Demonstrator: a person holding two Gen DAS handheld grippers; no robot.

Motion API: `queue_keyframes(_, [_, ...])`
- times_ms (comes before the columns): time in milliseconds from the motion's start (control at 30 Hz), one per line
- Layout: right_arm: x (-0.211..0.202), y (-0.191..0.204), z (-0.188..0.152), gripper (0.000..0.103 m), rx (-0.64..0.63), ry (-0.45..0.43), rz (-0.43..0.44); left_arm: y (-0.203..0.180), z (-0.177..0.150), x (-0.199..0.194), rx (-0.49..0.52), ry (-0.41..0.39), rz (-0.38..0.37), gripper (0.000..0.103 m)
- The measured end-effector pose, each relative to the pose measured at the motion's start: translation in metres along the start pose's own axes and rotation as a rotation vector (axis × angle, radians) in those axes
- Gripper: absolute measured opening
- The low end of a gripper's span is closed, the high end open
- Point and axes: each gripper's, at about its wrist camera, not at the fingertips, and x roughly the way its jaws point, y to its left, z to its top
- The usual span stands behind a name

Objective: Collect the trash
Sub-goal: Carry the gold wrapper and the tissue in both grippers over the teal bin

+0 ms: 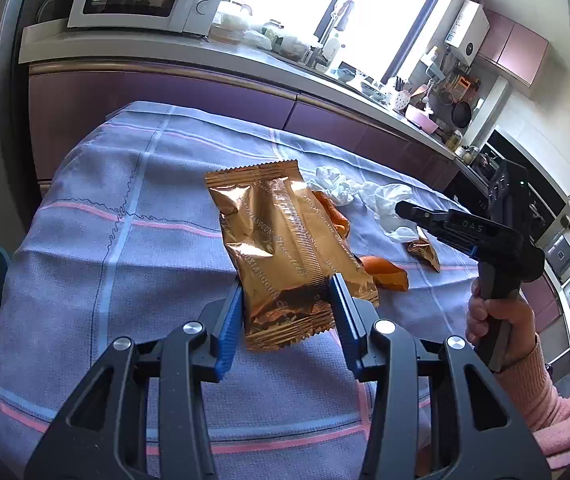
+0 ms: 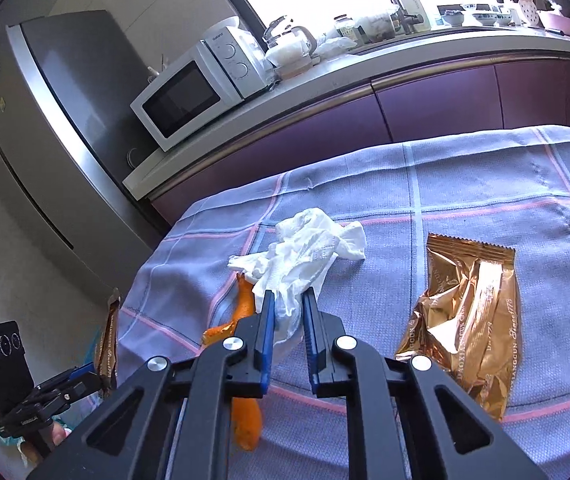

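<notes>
Gold foil wrapper (image 1: 285, 248) is seen clamped between the blue pads of the left hand-held gripper (image 1: 287, 300) in the left wrist view, lifted over the checked cloth of the tabletop (image 1: 125, 260). Beyond it, orange peel (image 1: 385, 272) and a crumpled white tissue (image 1: 365, 196) lie on the cloth, and the right hand-held gripper (image 1: 405, 210) is held by a hand (image 1: 497, 328) with its tip at the tissue. In the right wrist view, the right hand-held gripper (image 2: 289, 304) is shown with the tissue (image 2: 305, 256) between its pads, apparently pinched, though the contact is partly hidden. A second gold wrapper (image 2: 465, 320) lies flat to the right, well apart, and the peel (image 2: 241, 320) is just left of the jaws.
</notes>
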Motion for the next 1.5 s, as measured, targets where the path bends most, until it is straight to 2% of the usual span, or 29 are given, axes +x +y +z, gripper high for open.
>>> queue_keyframes(300, [-0.021,0.025,-0.008,0.013,-0.017,-0.021,0.097,0.005,-0.005,-0.015,-0.007,-0.023,0.022,0.042])
queue_keyframes(600, [-0.014,0.059,-0.025,0.013,-0.061,0.015,0.172,0.018,-0.012,-0.036,-0.025,-0.048,0.048,0.042])
queue_keyframes(1500, [0.014,0.125,-0.05,0.013,-0.176,0.091,0.272,0.046,-0.037,-0.092,-0.073,-0.105,0.133,0.042])
